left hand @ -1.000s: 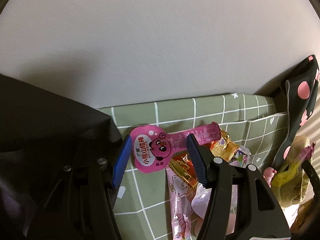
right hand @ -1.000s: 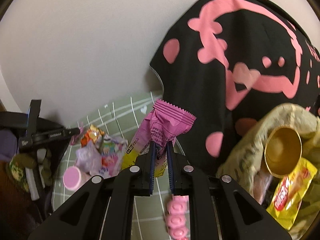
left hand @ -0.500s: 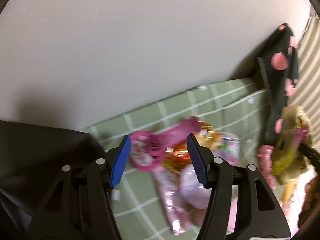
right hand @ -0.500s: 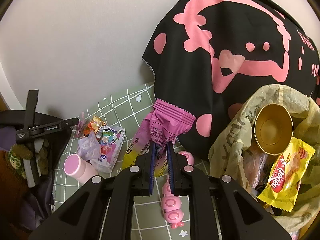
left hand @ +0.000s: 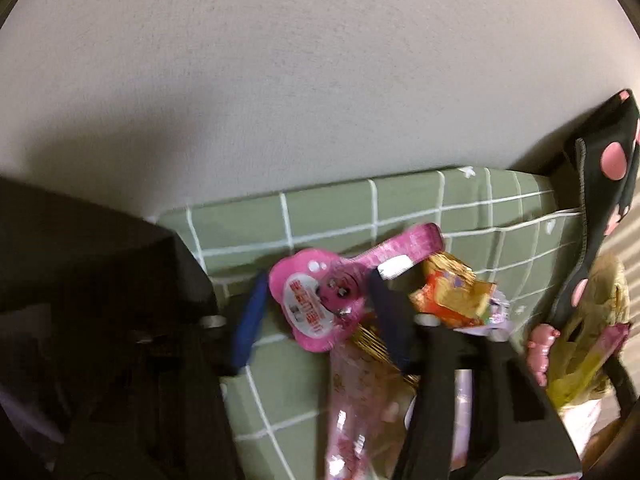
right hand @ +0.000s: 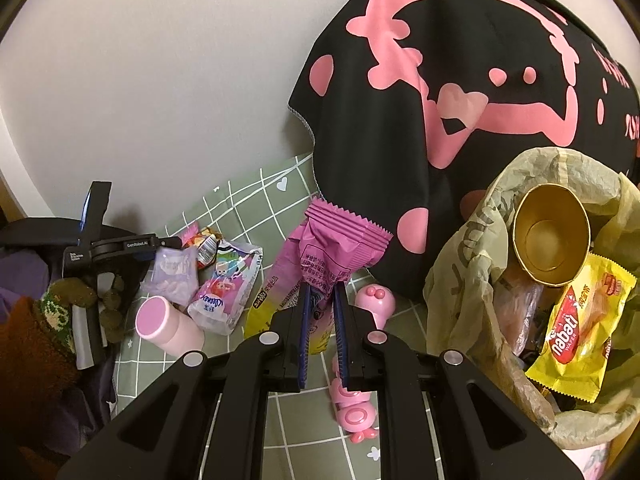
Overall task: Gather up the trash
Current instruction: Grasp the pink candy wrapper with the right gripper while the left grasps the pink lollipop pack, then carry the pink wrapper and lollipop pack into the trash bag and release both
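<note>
My right gripper (right hand: 323,294) is clamped on a pink wrapper (right hand: 334,248), held left of the trash bag (right hand: 472,240). My left gripper (left hand: 316,304) is spread wide around a pink lollipop pack (left hand: 320,300) on the green cloth (left hand: 328,212).

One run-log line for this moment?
left gripper: open, around guitar-shaped pink packet | right gripper: shut on pink wrapper | trash bag: open, to the right
</note>
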### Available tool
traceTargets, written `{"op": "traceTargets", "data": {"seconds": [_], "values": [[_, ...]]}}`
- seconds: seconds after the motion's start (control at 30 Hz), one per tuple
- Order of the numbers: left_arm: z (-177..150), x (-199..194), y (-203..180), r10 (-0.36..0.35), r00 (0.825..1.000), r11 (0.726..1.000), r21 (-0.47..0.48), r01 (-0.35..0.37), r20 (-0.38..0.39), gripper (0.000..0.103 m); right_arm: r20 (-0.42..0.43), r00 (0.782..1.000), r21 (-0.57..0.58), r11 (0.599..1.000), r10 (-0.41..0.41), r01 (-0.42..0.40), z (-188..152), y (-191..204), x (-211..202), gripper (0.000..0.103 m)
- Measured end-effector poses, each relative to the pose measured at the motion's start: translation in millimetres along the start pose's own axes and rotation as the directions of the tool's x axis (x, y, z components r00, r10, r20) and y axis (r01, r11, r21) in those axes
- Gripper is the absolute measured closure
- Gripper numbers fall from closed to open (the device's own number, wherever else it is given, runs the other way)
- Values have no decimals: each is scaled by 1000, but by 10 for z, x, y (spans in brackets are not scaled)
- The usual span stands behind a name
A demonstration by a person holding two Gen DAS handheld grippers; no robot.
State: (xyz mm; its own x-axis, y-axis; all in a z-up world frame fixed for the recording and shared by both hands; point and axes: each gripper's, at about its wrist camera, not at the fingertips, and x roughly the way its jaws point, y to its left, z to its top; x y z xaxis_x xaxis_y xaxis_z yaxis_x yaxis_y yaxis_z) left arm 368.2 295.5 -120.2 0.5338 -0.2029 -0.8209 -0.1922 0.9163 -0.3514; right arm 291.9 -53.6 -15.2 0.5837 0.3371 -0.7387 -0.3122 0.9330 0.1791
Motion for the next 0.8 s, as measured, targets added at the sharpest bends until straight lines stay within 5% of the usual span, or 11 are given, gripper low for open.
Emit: {"op": "traceTargets", "data": {"seconds": [0.03, 0.13, 0.47, 0.8], "values": [[-9, -23, 13, -3, 1000, 1000, -2, 3, -3, 83, 0, 1000, 1, 1000, 0, 0, -2, -7, -1, 91], [-58, -172, -50, -6, 1000, 1000, 20, 6, 21, 89, 6, 1000, 2, 1000, 4, -4, 10, -11, -15, 91], [-93, -1026, -565, -52, 979, 994, 106, 32, 195, 95, 68, 998, -61, 998, 14, -10, 119, 82, -227, 91], [-89, -1528, -1061, -146, 958, 971, 220, 92, 246, 96, 199, 979, -57, 998, -29, 41, 454, -185, -687, 91]]}}
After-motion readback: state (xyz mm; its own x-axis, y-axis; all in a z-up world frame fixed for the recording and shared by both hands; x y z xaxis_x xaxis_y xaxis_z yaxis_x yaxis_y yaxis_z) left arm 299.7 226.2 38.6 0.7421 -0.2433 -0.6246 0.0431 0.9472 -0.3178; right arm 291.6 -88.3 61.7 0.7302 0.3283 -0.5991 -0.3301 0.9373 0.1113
